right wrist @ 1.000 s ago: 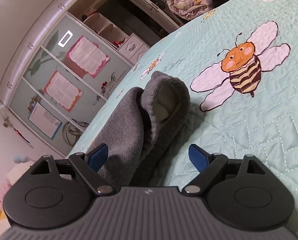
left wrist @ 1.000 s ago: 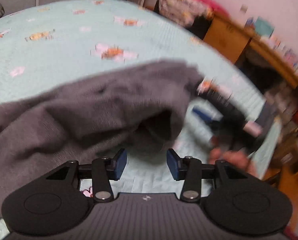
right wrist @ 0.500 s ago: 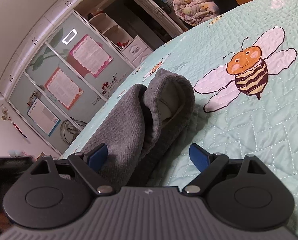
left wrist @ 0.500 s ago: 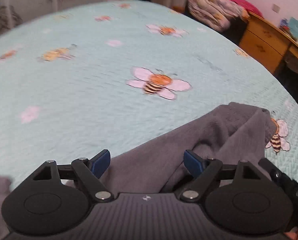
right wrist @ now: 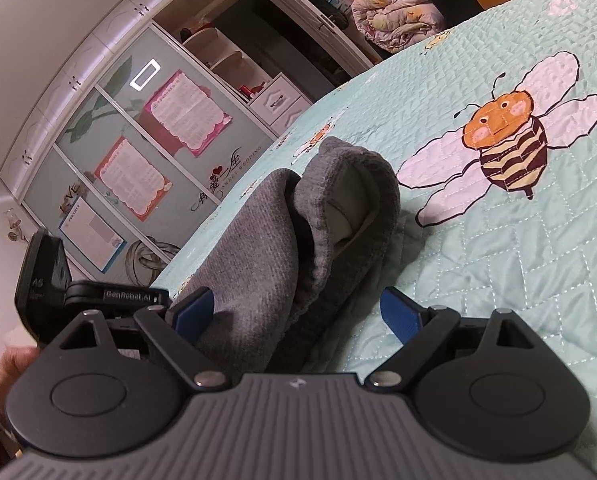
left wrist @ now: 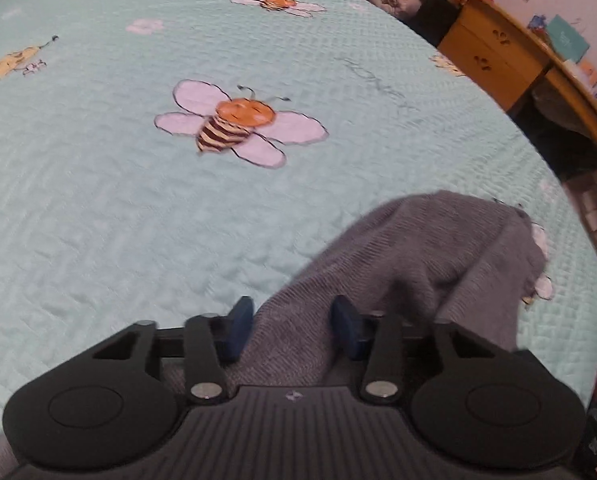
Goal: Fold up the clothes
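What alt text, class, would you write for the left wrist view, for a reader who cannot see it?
The left gripper, its jaws just closing, straddles a fold of a grey garment lying on a mint quilt printed with bees. A wooden desk stands beyond the bed.

Matt ribbed grey knit garment (left wrist: 430, 264) lies on the quilted, stitched cloth bedspread (left wrist: 98, 200).
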### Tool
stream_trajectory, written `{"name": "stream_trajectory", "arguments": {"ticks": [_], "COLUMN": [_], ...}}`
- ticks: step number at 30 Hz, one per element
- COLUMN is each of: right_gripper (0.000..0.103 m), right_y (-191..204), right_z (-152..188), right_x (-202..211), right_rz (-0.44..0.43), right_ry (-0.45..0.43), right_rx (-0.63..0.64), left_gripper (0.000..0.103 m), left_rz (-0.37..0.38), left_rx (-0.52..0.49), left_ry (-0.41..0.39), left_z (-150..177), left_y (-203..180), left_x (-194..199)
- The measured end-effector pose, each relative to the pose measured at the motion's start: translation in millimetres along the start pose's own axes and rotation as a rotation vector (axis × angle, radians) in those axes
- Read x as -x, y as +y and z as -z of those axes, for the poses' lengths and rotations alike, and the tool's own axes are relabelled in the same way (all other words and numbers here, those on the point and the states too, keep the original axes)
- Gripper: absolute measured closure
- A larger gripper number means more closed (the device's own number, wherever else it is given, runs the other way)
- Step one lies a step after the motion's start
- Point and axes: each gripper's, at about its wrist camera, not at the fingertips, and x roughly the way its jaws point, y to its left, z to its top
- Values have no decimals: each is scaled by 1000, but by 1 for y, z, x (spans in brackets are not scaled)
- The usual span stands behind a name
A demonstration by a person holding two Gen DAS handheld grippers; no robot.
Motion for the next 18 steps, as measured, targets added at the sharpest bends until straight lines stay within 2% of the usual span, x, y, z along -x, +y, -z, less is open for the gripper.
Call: {"name": "stream_trajectory", "arguments": {"ticks": [3, 5, 9, 14, 18], "right_gripper": [13, 13, 13, 13, 13], "right_y": [0, -1, -6, -30, -50], "right_z": [0, 0, -2, -11, -14], "right_x": [1, 2, 6, 17, 21], "right_rz": [-6, -17, -49, -157, -237], "right_ry": [-2, -7, -17, -53, -87], "right_rx": [-4, -14, -51, -239, -373], "left_gripper": [88, 92, 93, 93, 93], "left_rz": [-42, -57, 11, 46, 25], "left_rx": [-31, -31, -47, -90, -121], "left_ry": [-52, -113, -210, -221, -232], "left_z": [11, 17, 42, 86, 108], "left_y": [-14, -20, -43, -70, -85], "left_x": [21, 42, 89, 108, 112]}}
